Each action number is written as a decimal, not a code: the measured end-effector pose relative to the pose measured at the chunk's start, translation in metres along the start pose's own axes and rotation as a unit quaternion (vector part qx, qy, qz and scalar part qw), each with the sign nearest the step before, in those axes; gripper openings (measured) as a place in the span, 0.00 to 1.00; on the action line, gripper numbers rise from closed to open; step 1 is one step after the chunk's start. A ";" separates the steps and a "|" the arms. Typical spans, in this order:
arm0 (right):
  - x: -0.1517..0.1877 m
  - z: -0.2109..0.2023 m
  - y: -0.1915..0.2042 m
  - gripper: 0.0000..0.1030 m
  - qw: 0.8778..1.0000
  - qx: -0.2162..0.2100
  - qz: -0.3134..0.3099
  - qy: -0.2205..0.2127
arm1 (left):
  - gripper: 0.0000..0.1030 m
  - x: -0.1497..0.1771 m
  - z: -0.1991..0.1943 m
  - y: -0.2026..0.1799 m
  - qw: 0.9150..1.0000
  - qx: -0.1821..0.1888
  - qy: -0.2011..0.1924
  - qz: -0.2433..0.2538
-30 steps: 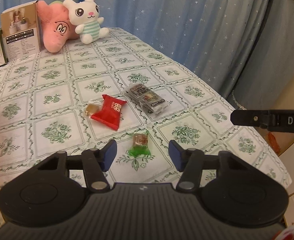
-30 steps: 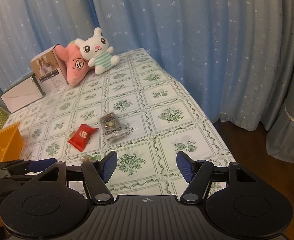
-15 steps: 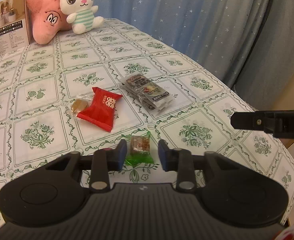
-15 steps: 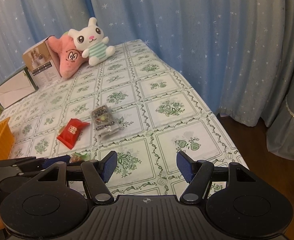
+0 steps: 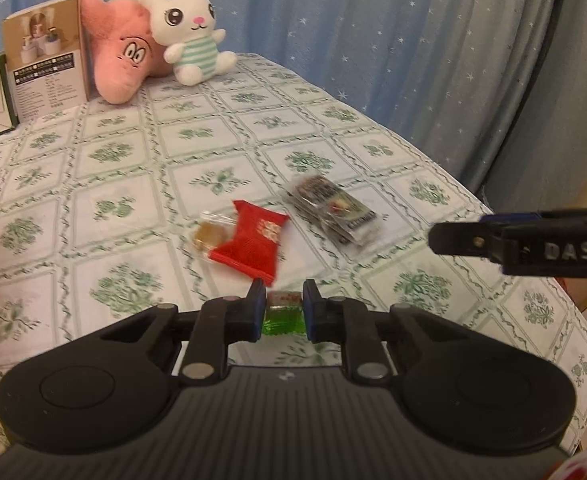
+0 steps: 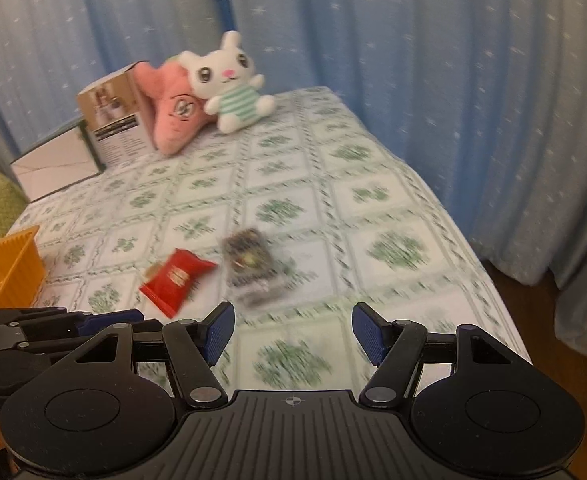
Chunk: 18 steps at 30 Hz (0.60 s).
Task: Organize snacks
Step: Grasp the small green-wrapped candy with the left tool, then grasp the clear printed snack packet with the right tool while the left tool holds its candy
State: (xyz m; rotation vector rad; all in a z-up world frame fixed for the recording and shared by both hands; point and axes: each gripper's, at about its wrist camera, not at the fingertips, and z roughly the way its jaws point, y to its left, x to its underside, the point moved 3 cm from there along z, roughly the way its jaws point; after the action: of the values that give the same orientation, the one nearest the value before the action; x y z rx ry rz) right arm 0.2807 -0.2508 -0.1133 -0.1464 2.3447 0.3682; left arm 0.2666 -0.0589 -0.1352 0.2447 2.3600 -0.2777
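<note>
Green candy point(image 5: 284, 315) pinched in the left hand-held gripper point(image 5: 283, 312), near the surface point(image 5: 373, 128) front edge.
Right hand-held gripper point(image 6: 293, 330) gapes wide (holding nothing); red packet point(image 5: 252, 242) and dark packet point(image 5: 335, 210) lie just beyond.

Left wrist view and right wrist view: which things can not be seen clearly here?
- Green candy: in the left wrist view the left gripper covers its sides; in the right wrist view it is hidden.
- Yellow basket: cut off by the right wrist view's left edge; inside not visible.
- Dark packet: print blurred in both views.
- Clear-wrapped snack: partly under the red packet.
</note>
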 end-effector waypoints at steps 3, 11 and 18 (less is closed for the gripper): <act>-0.009 0.018 0.010 0.64 1.000 -0.010 -0.022 0.005 | 0.17 0.002 0.000 0.005 1.000 -0.002 0.003 0.004; -0.025 0.054 0.022 0.64 0.998 -0.014 -0.061 0.015 | 0.19 0.017 0.006 0.009 1.000 -0.006 0.013 0.018; -0.030 0.070 0.027 0.64 0.996 -0.010 -0.086 0.016 | 0.18 0.018 0.011 0.010 1.000 -0.016 0.010 0.022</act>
State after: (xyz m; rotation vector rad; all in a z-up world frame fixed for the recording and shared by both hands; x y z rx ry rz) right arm 0.3431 -0.2034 -0.1341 -0.3629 2.3390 0.3069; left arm 0.2640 -0.0509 -0.1568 0.2857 2.3739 -0.2177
